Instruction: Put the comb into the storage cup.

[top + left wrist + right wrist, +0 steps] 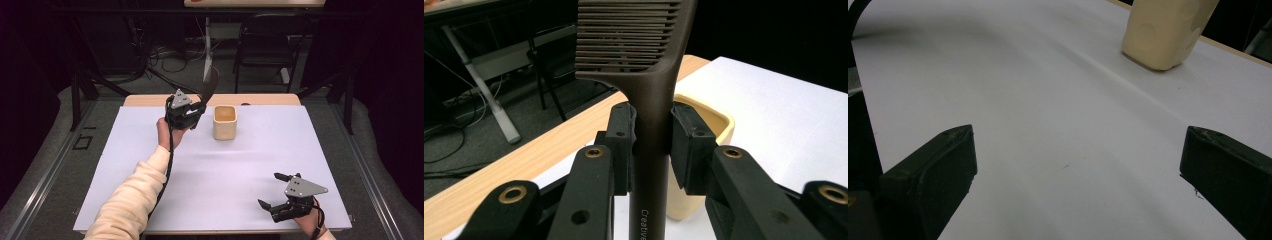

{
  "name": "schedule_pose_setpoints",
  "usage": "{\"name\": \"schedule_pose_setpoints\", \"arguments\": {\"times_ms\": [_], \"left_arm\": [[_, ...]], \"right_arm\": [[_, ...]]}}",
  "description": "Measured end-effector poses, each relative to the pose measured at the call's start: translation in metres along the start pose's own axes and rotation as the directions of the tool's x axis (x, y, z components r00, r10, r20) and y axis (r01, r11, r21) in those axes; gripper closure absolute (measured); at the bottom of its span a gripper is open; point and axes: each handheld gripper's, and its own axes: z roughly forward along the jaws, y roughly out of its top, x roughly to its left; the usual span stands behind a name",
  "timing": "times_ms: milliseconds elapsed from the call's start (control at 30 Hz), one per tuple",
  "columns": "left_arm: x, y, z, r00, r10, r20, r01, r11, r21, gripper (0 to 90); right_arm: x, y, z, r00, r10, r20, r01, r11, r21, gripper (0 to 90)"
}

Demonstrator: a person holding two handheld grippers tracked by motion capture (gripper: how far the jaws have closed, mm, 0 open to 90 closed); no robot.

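Worktop (150, 165) open across centre and lower left of the frame. One obstacle: beige cup (224, 122) at upper centre, left gripper (192, 111) with comb (210, 85) just beside it. Right gripper (274, 191) takes lower right.

A lab: dark curtains, floor cables (165, 52), white-covered test table (250, 165)

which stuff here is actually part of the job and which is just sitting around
In the job:
- comb, clamped by its handle in the left gripper
- beige cup, just beside that gripper

Not in it:
- right gripper, open, holding nothing, near the table's front edge
- chair and cables behind the table
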Motion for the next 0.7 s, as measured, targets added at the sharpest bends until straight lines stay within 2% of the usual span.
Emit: {"name": "schedule_pose_setpoints", "arguments": {"times_ms": [433, 700], "left_arm": [[-0.005, 0.018, 0.010, 1.0000, 0.000, 0.008, 0.000, 0.9998, -0.021, 72.3], [-0.005, 0.025, 0.014, 0.9999, -0.013, 0.008, 0.013, 0.9994, -0.033, 72.2]], "right_arm": [[0.000, 0.000, 0.000, 1.0000, 0.002, -0.001, -0.002, 1.000, -0.001, 1.4], [0.000, 0.000, 0.000, 1.0000, 0.001, -0.001, -0.001, 1.000, -0.002, 1.4]]}}
